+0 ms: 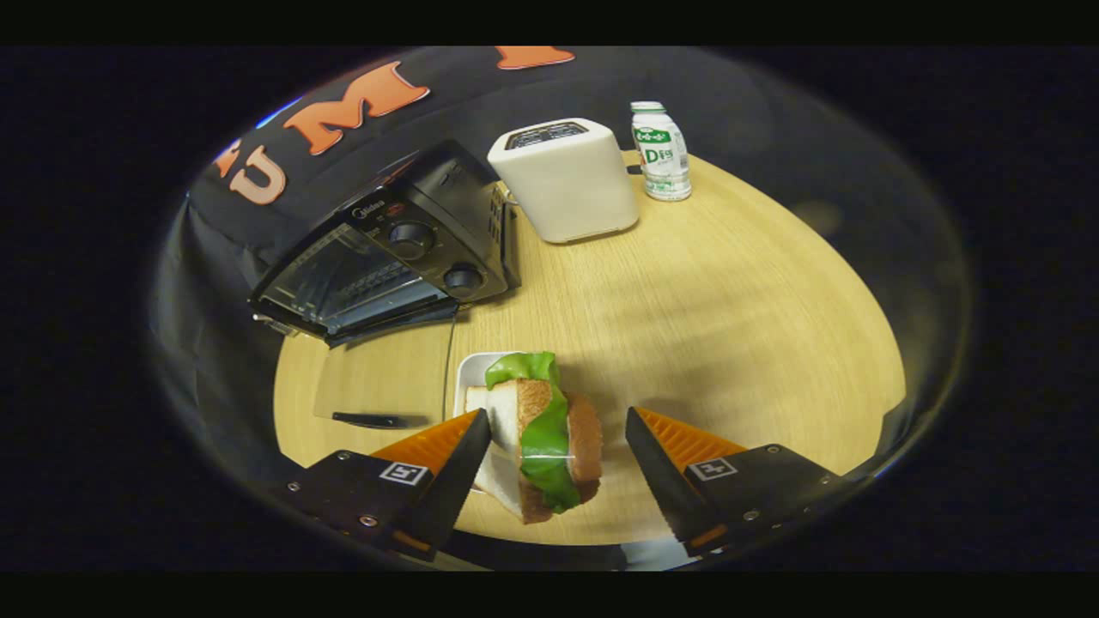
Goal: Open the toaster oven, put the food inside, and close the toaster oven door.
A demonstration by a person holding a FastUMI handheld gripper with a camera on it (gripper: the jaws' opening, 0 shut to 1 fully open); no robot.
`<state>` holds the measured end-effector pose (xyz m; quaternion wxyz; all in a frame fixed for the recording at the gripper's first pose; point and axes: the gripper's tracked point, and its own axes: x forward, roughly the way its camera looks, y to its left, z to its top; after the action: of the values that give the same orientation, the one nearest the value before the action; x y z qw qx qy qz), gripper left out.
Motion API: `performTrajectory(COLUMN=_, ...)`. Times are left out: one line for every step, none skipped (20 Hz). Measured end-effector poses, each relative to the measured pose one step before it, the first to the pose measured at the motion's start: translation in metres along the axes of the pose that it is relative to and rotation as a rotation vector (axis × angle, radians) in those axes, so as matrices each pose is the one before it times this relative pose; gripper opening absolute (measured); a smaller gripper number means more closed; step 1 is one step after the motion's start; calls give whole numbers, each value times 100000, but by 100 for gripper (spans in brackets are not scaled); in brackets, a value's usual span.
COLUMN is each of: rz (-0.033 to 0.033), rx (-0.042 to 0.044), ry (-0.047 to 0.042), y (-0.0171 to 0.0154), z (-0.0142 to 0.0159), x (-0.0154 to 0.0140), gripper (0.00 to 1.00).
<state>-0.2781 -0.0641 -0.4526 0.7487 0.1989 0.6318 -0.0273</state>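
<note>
A sandwich [549,438] of bread, green lettuce and a brown filling stands on edge between my fingers, partly over a small white tray [470,371]. My gripper [556,415] is open: one finger sits close against the bread side, and the other stands apart from the sandwich with a gap. Beyond the fingers a black toaster oven [403,240] sits at the table's back edge. Its glass door [378,382] lies folded down flat over the table, with the dark handle [371,420] at its near end. A wire rack shows inside.
A white pop-up toaster [567,180] stands beside the oven, with a small white-and-green bottle [661,150] past it. The round wooden table [730,326] stretches bare beyond the other finger. A thin cable runs from the oven toward the tray.
</note>
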Motion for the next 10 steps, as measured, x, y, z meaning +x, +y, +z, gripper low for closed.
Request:
performTrajectory(rz=2772, rx=3152, ry=1947, y=237, z=-261, x=112, gripper=92)
performTrajectory(rz=2611, rx=3102, ry=1889, y=211, z=-167, x=14, gripper=84)
performTrajectory(rz=1574, rx=2452, ry=1354, y=157, z=26, x=5, gripper=76)
performTrajectory(rz=1806, rx=1193, ry=120, y=169, z=181, x=-271, gripper=63)
performTrajectory(rz=889, rx=-147, ry=-1032, y=147, z=306, x=-113, gripper=56)
performTrajectory(rz=106, rx=-510, ry=-983, y=-46, z=342, x=-369, gripper=49)
performTrajectory(rz=157, rx=-884, ry=-635, y=80, z=291, x=-161, gripper=44)
performTrajectory(rz=-704, rx=-1613, ry=-42, y=-19, z=110, x=-201, gripper=41)
performTrajectory(rz=-236, rx=-1694, ry=178, y=124, z=116, x=-225, gripper=38)
performTrajectory(rz=493, rx=-945, ry=-610, y=228, z=265, x=-187, gripper=36)
